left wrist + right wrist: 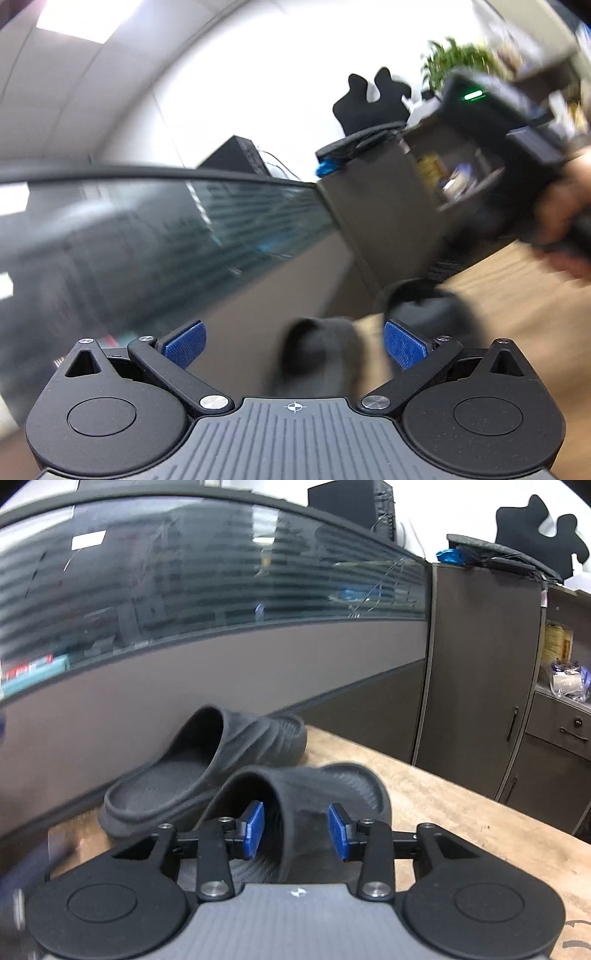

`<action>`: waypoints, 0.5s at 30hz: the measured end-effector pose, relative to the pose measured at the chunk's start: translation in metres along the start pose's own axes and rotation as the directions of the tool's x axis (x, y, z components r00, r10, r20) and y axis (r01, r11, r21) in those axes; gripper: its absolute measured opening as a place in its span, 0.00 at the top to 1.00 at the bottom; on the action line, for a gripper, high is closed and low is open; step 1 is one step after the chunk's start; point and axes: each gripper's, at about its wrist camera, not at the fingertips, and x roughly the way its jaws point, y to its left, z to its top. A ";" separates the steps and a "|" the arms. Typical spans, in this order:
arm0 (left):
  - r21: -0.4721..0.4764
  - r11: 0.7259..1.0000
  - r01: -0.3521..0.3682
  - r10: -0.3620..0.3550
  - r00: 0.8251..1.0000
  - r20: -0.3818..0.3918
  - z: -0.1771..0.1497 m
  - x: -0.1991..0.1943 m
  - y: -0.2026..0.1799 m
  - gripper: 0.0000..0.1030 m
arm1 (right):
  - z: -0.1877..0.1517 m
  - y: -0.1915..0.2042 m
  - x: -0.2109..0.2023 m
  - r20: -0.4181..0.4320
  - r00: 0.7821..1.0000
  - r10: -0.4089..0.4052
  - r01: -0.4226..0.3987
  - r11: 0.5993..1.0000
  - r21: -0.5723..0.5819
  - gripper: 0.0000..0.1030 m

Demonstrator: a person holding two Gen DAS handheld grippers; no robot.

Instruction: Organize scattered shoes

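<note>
where the two dark foam slippers sit side by side on the wooden floor [461, 805] against the partition, the right gripper [297, 829] stands released, pads straddling the near slipper [314, 786] upper without pressing. the far slipper [207, 760] lies just beside it. both look light, soft and springy, best pinched at the upper's rim; the left gripper [295, 345] is also spread wide, empty.

Two dark slippers [236, 760] lie side by side against the partition wall [221, 664]; bare counter [461, 812] stretches right toward the cabinet [480, 672]
</note>
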 end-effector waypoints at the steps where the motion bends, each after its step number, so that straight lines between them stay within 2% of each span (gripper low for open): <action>1: 0.046 0.999 -0.030 0.030 1.000 -0.003 0.000 0.010 0.000 0.00 | -0.003 0.001 0.002 -0.007 1.000 -0.007 0.007 1.000 -0.007 0.49; 2: 0.086 0.995 -0.054 0.055 0.998 -0.006 0.000 0.019 -0.002 0.00 | -0.006 0.002 0.004 -0.013 1.000 -0.028 0.028 1.000 -0.015 0.48; 4: 0.220 0.969 -0.112 0.120 0.992 -0.024 -0.005 0.049 -0.014 0.01 | -0.010 0.002 0.008 -0.025 0.999 -0.048 0.048 0.999 -0.005 0.47; 6: 0.329 0.937 -0.118 0.136 0.990 -0.034 -0.011 0.072 -0.025 0.05 | -0.013 0.001 0.011 -0.035 0.998 -0.048 0.048 0.999 0.016 0.46; 9: 0.494 0.868 -0.050 0.095 0.993 -0.066 -0.023 0.110 -0.045 0.11 | -0.015 -0.001 0.014 -0.037 0.997 -0.063 0.064 0.998 0.026 0.45; 12: 0.514 0.858 0.009 0.036 0.996 -0.078 -0.019 0.133 -0.049 0.16 | -0.017 -0.005 0.016 -0.037 0.997 -0.064 0.066 0.996 0.052 0.43; 15: 0.545 0.834 0.083 -0.035 0.995 -0.098 -0.022 0.153 -0.047 0.23 | -0.020 -0.009 0.018 -0.039 0.998 -0.057 0.060 0.995 0.081 0.42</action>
